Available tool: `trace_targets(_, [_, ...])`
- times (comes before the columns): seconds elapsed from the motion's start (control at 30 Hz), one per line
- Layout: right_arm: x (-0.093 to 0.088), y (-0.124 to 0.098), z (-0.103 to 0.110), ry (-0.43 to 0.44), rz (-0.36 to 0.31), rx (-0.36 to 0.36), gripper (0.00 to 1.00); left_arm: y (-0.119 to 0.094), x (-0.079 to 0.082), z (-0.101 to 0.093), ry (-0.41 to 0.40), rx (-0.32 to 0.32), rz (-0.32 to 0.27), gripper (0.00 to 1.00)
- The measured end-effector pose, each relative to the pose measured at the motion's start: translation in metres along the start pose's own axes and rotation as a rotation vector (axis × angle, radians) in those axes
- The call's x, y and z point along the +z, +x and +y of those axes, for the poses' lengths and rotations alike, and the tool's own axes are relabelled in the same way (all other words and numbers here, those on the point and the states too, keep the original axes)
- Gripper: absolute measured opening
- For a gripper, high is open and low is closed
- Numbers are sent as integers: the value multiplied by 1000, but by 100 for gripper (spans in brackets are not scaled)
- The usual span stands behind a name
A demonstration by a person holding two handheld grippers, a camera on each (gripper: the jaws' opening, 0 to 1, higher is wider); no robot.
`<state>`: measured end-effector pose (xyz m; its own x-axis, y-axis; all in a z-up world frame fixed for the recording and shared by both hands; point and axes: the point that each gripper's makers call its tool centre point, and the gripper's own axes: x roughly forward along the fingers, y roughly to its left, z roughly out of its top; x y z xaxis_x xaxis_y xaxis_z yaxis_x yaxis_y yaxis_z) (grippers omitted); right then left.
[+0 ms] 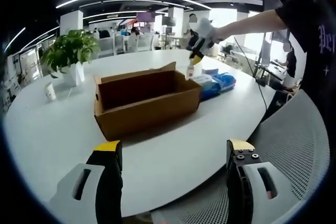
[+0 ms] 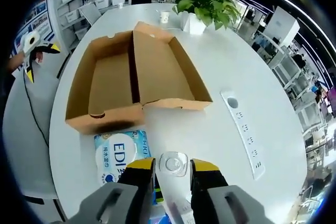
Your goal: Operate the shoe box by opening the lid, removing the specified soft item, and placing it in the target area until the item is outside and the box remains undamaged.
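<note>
Box [image 2: 134,77] already opened, lid folded flat beside the tray, both halves bare cardboard inside. Soft item, a blue wet-wipes pack [image 2: 121,156], lying on the white desk [image 2: 247,77] just outside the box's near wall (so removal judged done, or nearly). Step in hand judged as the placing, or tidying beside it. Next move judged to call for a gentle release and a lift away without nudging the cardboard.

Right gripper [image 2: 173,169] held high above the desk, pointing steeply down, jaws narrowly parted on either side of a small clear bottle cap [image 2: 174,162]; whether actually pinched, impossible to tell. Seen in the left gripper view as reaching in from the person's outstretched arm, tip over the small bottle [image 1: 190,70] beside the blue pack [image 1: 212,84].

Left gripper [image 1: 176,153] hanging back at the desk's near edge, level, jaws spread wide, holding nothing. Potted plant [image 1: 71,56] well apart from the box [image 1: 147,103].
</note>
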<state>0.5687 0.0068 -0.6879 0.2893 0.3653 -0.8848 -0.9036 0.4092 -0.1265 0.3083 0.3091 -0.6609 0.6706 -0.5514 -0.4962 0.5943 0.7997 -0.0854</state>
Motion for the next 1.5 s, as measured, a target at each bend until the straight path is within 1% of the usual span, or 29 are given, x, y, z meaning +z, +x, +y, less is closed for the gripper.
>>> trace_targets(0.07, [-2, 0, 1, -14, 20, 8, 17, 0, 0, 1, -1, 2, -2, 80])
trace_targets(0.23, [-3, 0, 2, -48, 39, 18, 16, 0, 0, 1, -2, 5, -1, 80])
trace_targets(0.27, [-2, 0, 3, -92, 45, 29, 16, 0, 0, 1, -1, 5, 0, 80])
trace_targets(0.33, [-2, 0, 5, -151, 49, 45, 16, 0, 0, 1, -2, 4, -2, 80])
trace_targets(0.37, [-1, 0, 7, -204, 43, 62, 16, 0, 0, 1, -3, 4, -2, 80])
trace_targets(0.4, [-1, 0, 8, -230, 47, 67, 16, 0, 0, 1, -4, 4, -2, 80])
trace_targets(0.6, [-1, 1, 8, -256, 56, 87, 16, 0, 0, 1, -5, 6, -3, 80])
trace_targets(0.67, [-1, 2, 7, -313, 67, 96, 16, -1, 0, 2, -5, 8, -2, 80])
trace_targets(0.77, [-2, 2, 7, -330, 77, 106, 17, -1, 0, 2, -7, 11, -4, 80])
trace_targets(0.83, [-3, 2, 5, -366, 88, 110, 17, -1, 0, 3, -9, 12, -5, 80])
trace_targets(1.1, [-3, 2, 7, -360, 92, 119, 17, -1, 0, 3, -12, 14, -6, 80])
trace_targets(1.3, [-3, 2, 8, -349, 96, 115, 17, -1, 0, 3, -11, 12, -6, 80])
trace_targets(1.5, [-5, 2, 6, -357, 104, 104, 17, -1, 1, 2, -11, 12, -8, 80])
